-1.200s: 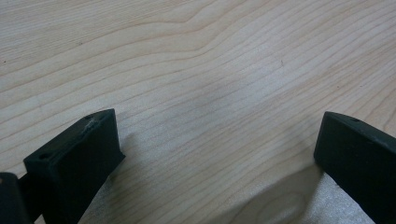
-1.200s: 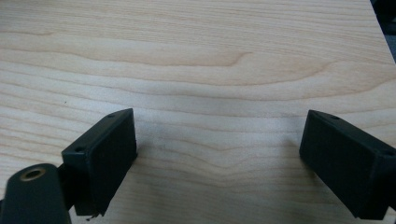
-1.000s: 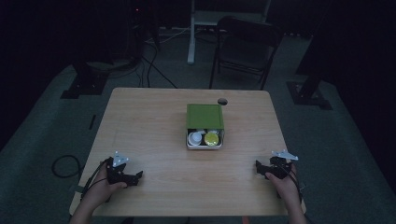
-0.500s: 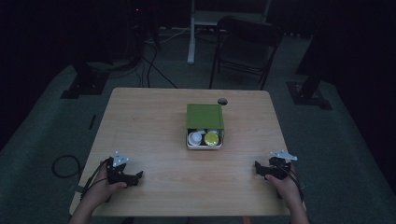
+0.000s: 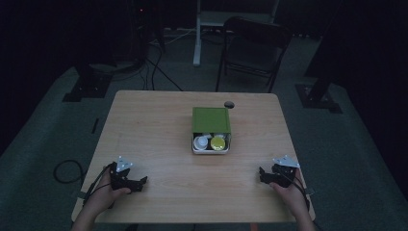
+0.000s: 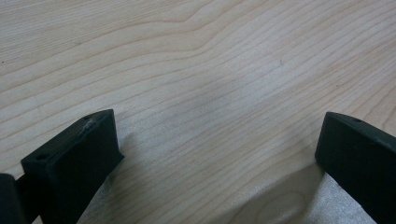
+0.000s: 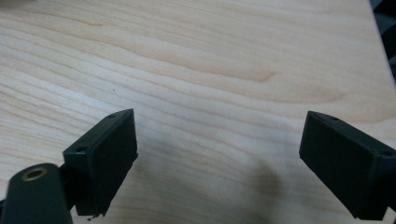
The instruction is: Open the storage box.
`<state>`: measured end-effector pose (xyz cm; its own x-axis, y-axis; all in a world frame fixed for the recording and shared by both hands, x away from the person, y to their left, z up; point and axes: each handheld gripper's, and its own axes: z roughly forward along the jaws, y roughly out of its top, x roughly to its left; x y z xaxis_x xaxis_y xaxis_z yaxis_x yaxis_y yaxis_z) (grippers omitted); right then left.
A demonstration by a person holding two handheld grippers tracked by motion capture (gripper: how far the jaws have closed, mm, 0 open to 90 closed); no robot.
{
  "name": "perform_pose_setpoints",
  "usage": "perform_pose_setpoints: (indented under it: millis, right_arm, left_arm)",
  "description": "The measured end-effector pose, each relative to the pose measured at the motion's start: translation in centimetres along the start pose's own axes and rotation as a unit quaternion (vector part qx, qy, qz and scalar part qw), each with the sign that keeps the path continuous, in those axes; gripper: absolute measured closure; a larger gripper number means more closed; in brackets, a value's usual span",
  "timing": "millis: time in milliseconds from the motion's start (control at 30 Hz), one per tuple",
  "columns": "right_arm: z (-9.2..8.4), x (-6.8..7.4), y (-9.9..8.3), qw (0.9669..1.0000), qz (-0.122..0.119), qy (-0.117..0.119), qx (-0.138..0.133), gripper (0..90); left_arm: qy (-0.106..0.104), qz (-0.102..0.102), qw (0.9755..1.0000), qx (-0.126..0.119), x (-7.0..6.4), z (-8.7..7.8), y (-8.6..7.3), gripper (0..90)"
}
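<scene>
A green box (image 5: 210,120) lies near the middle of the wooden table (image 5: 154,125), its open end facing the person; a white container (image 5: 200,142) and a yellow-lidded one (image 5: 218,143) sit inside. My left gripper (image 5: 142,182) rests near the front left of the table, held by a hand. In the left gripper view its jaws stand wide apart over bare wood, left gripper (image 6: 219,144) open and empty. My right gripper (image 5: 261,174) rests near the front right. The right gripper (image 7: 219,149) is also open with only wood grain between its jaws.
A small dark round object (image 5: 229,104) lies on the table just behind the box. A folding chair (image 5: 252,45) stands beyond the far edge. Cables (image 5: 65,171) trail on the floor at the left. The table's right edge (image 7: 380,28) is close to the right gripper.
The right gripper has shifted slightly left and toward the front edge. The left gripper and the box stay where they were.
</scene>
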<state>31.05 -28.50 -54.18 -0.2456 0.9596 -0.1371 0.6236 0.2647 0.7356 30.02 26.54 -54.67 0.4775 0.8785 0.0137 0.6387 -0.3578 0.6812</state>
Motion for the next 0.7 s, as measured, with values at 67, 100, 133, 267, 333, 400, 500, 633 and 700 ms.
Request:
perform_pose_setpoints:
  millis: [67,100,133,267,333,400,500,633,700]
  right_arm:
    - [0.1,0.2,0.1,0.9998,-0.013,-0.011,0.006,11.0]
    - [0.2,0.4,0.1,0.9996,-0.022,-0.019,0.008,11.0]
    - [0.2,0.6,0.2,0.9994,-0.027,-0.021,0.007,11.0]
    - [0.3,1.6,0.6,0.9979,-0.057,-0.031,0.001,11.0]
    - [0.3,2.3,0.8,0.9961,-0.081,-0.034,-0.007,11.1]
    - [0.3,2.8,0.9,0.9949,-0.093,-0.036,-0.008,13.2]
    - [0.4,3.3,0.9,0.9938,-0.106,-0.033,-0.007,13.2]
    - [0.5,4.5,1.2,0.9896,-0.138,-0.038,-0.014,13.3]
    - [0.5,4.7,1.3,0.9886,-0.145,-0.039,-0.016,13.4]
  left_arm:
    - [0.0,0.0,1.0,0.0,0.0,0.0,0.0,0.0]
    - [0.0,0.0,1.0,0.0,0.0,0.0,0.0,0.0]
    - [0.0,0.0,1.0,0.0,0.0,0.0,0.0,0.0]
    - [0.0,0.0,1.0,0.0,0.0,0.0,0.0,0.0]
    - [0.0,0.0,1.0,0.0,0.0,0.0,0.0,0.0]
    - [0.0,0.0,1.0,0.0,0.0,0.0,0.0,0.0]
    - [0.0,0.0,1.0,0.0,0.0,0.0,0.0,0.0]
    - [0.0,0.0,1.0,0.0,0.0,0.0,0.0,0.0]
    - [0.0,0.0,1.0,0.0,0.0,0.0,0.0,0.0]
